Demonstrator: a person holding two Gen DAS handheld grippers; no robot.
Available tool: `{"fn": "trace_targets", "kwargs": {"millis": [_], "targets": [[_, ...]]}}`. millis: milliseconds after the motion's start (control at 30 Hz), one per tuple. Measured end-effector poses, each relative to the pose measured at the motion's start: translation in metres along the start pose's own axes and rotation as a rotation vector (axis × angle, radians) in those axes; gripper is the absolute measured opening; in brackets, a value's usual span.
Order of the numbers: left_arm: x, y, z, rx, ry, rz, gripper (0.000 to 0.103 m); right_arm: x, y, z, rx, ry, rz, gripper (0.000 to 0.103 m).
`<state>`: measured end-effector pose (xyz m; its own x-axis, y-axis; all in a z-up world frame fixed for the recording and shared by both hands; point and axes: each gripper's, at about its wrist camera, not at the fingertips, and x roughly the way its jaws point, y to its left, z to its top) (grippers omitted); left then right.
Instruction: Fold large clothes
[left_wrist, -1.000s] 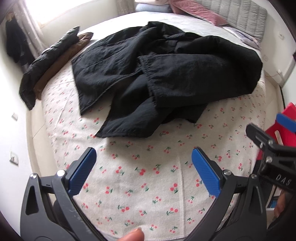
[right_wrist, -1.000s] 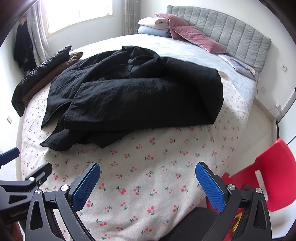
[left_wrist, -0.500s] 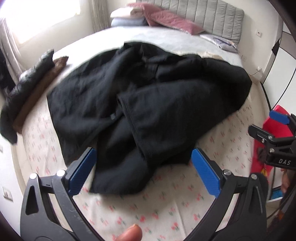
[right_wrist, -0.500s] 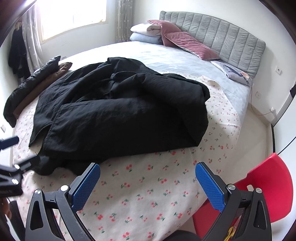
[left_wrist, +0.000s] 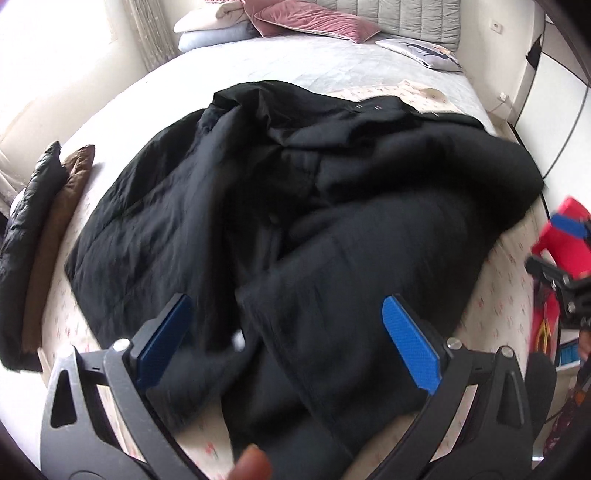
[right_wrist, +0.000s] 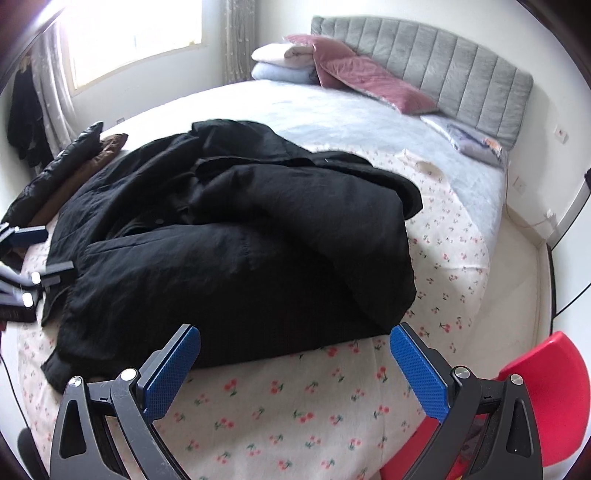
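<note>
A large black coat (left_wrist: 295, 206) lies crumpled on the cherry-print sheet of the bed (right_wrist: 295, 398); it also shows in the right wrist view (right_wrist: 240, 251). My left gripper (left_wrist: 288, 343) is open, its blue pads spread just above the coat's near hem, holding nothing. My right gripper (right_wrist: 295, 373) is open and empty, over the sheet just short of the coat's near edge. The left gripper's fingers show at the left edge of the right wrist view (right_wrist: 22, 236).
A black puffer jacket (left_wrist: 22, 229) and a brown garment (left_wrist: 59, 221) lie along the bed's left edge. Pillows (right_wrist: 332, 70) and a grey headboard (right_wrist: 443, 66) are at the far end. A red chair (right_wrist: 546, 398) stands at the right by the bed.
Both grippers have moved forward toward the coat; the left now hangs over its near hem, the right is close to its edge. Both stay open. The coat has not moved.
</note>
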<state>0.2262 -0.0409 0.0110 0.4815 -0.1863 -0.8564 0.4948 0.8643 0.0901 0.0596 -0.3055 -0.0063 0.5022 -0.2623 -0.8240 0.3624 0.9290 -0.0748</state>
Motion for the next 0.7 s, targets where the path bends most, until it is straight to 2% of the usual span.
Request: {"fn": "trace_targets", "kwargs": {"millis": [67,167,267,333,400,467,533,600,633,667,700], "targets": [[0.021,0.009,0.023,-0.006,0.019,0.002,0.102,0.013,-0.011,0.006,0.016,0.021,0.019,0.103],[0.047,0.022,0.058,-0.072,0.025,-0.063,0.100,0.028,-0.027,0.013,0.033,0.040,0.023,0.103],[0.071,0.026,0.085,-0.145,0.033,-0.189,0.097,0.039,-0.035,0.019,0.034,0.039,0.014,0.103],[0.086,0.018,0.099,-0.180,0.052,-0.329,0.096,0.043,-0.038,0.022,0.027,0.032,0.020,0.103],[0.099,0.006,0.107,-0.188,0.076,-0.431,0.096,0.049,-0.040,0.025,0.021,0.031,0.028,0.103],[0.112,-0.006,0.114,-0.204,0.098,-0.486,0.096,0.054,-0.042,0.028,0.013,0.029,0.037,0.103],[0.122,-0.011,0.120,-0.229,0.102,-0.502,0.093,0.061,-0.042,0.031,0.006,0.031,0.050,0.103],[0.131,-0.012,0.128,-0.262,0.102,-0.470,0.063,0.070,-0.042,0.035,0.008,0.038,0.075,0.103],[0.133,-0.010,0.132,-0.272,0.097,-0.467,0.055,0.073,-0.042,0.036,0.009,0.042,0.080,0.103],[0.135,-0.005,0.139,-0.284,0.082,-0.457,0.027,0.075,-0.042,0.037,0.007,0.044,0.081,0.103],[0.133,-0.002,0.142,-0.294,0.076,-0.448,0.017,0.077,-0.041,0.037,0.002,0.044,0.079,0.103]]}}
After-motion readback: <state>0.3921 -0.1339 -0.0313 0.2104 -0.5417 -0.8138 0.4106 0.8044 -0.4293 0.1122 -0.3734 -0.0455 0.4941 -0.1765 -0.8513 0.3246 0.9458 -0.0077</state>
